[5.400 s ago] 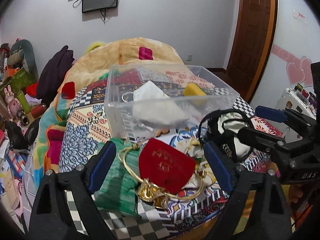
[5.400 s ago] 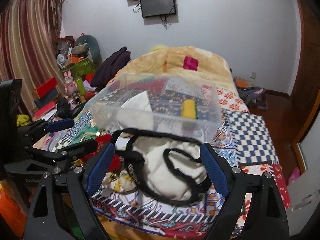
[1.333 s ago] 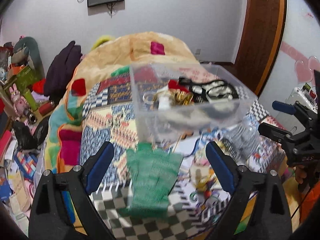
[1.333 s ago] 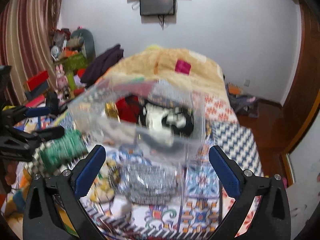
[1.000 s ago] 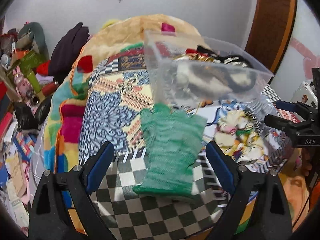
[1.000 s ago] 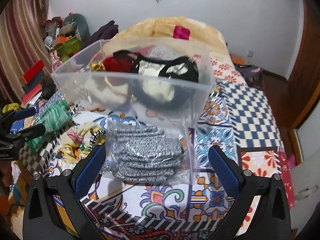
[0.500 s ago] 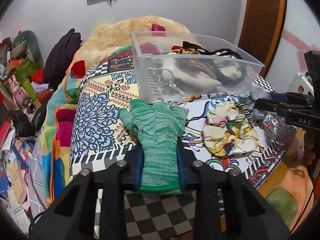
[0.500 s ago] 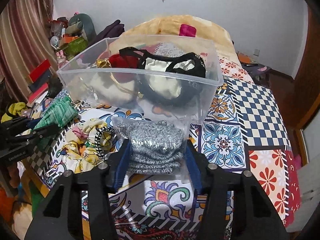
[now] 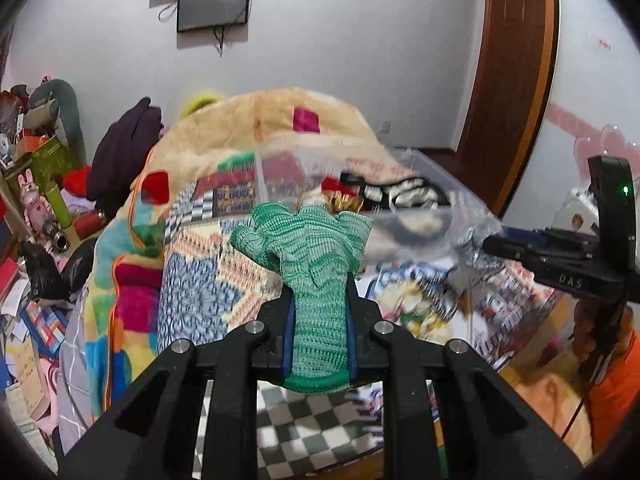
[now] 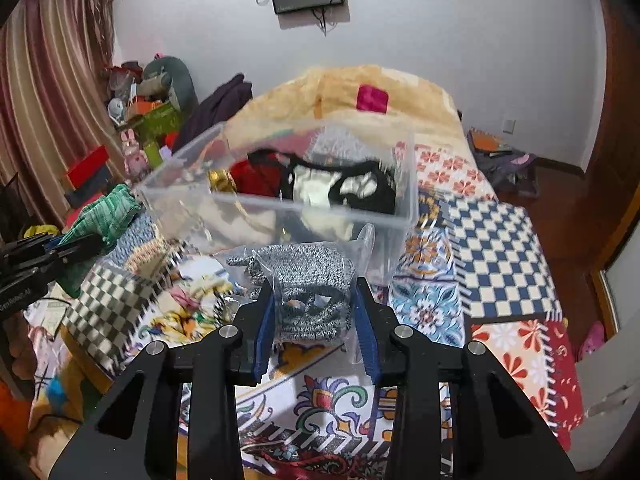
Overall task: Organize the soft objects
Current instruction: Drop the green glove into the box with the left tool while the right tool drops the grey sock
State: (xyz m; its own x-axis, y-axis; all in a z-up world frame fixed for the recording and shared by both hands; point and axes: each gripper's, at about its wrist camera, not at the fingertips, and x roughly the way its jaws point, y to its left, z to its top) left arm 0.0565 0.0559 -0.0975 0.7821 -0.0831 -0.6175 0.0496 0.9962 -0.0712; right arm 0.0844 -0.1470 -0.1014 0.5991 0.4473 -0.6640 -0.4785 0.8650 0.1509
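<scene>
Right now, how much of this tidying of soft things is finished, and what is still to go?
Done: a red pouch and a black-and-white bag lie in the clear plastic bin. In hand: the left gripper clamps a green knitted glove, and the right gripper clamps a grey knit item in a clear plastic bag. Left: a floral yellow cloth lies on the bed.

1. One green knitted glove (image 9: 316,264).
2. One grey knitted item in a clear bag (image 10: 310,280).
3. One clear plastic bin (image 10: 280,208).
4. One black-trimmed white pouch (image 10: 340,186) inside it.
5. One floral cloth (image 10: 192,308) on the bed.
6. Two grippers: left gripper (image 9: 317,322), right gripper (image 10: 314,330).
</scene>
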